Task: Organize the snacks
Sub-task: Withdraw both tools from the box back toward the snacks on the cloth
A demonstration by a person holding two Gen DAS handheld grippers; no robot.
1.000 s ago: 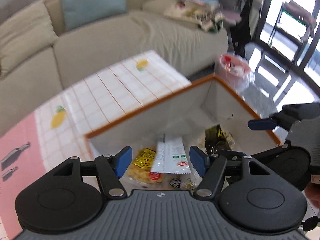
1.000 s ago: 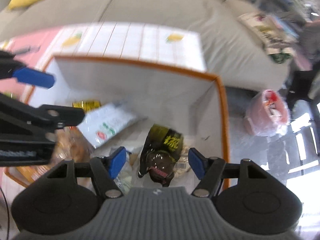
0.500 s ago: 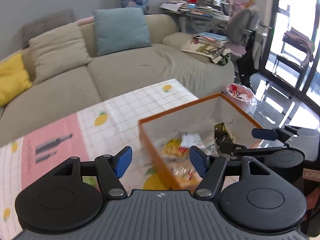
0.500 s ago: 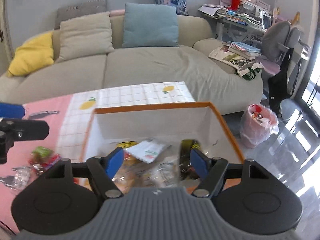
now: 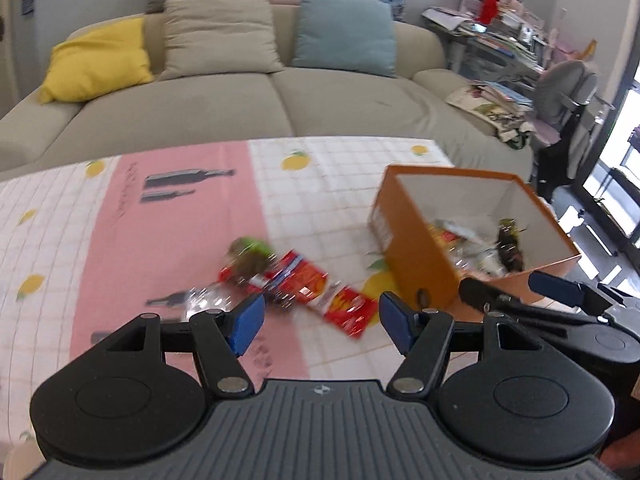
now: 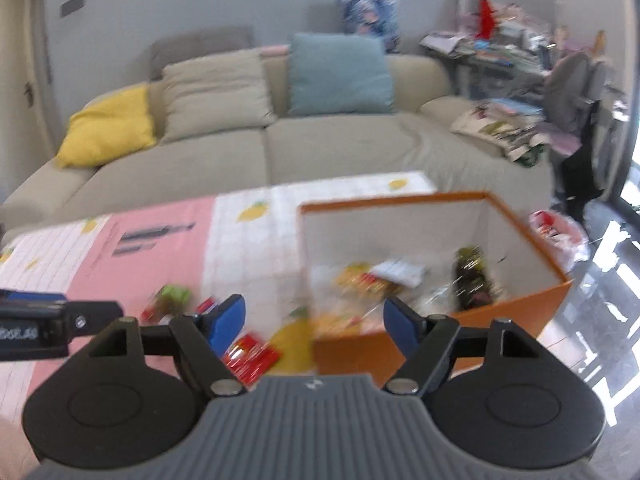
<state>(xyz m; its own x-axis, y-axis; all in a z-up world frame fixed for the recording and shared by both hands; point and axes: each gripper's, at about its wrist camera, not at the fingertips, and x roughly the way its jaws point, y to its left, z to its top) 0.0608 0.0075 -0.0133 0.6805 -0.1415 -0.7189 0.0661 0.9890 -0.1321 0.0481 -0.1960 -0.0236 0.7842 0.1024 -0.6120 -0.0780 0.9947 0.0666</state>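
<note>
A long beige fabric sofa (image 5: 248, 100) fills the back of the room, carrying a yellow cushion (image 5: 96, 60), a beige cushion (image 5: 220, 36) and a teal cushion (image 5: 344, 32). In front of it stands a low table under a pink-and-white checked tablecloth printed with lemons and dark bottles (image 5: 172, 216).

On the right part of that cloth sits an open orange cardboard box with a white inside (image 5: 416, 240). Several snack packets lie in it, blurred, among them a dark brown pouch with yellow print (image 6: 474, 280) near its right wall and a white flat sachet (image 6: 396, 270) towards the middle.

Left of the box, on the cloth and apart from it, lies a loose cluster of snacks: a green-topped packet (image 5: 250, 254), a red foil packet with a blue-and-white band (image 5: 300, 278) and a smaller red-and-yellow packet (image 5: 350, 310) nearest the box corner. A clear crinkled wrapper (image 5: 200, 298) lies at the cluster's left edge.

The left gripper (image 5: 320, 322), black with blue pads, hangs above the cluster with its jaws well apart and nothing between them. The right gripper (image 6: 314, 320) hangs over the box's near-left corner; its jaws are opening and grip nothing. In the left wrist view its blue-tipped fingers (image 5: 556, 286) show just in front of the box's near wall.
</note>
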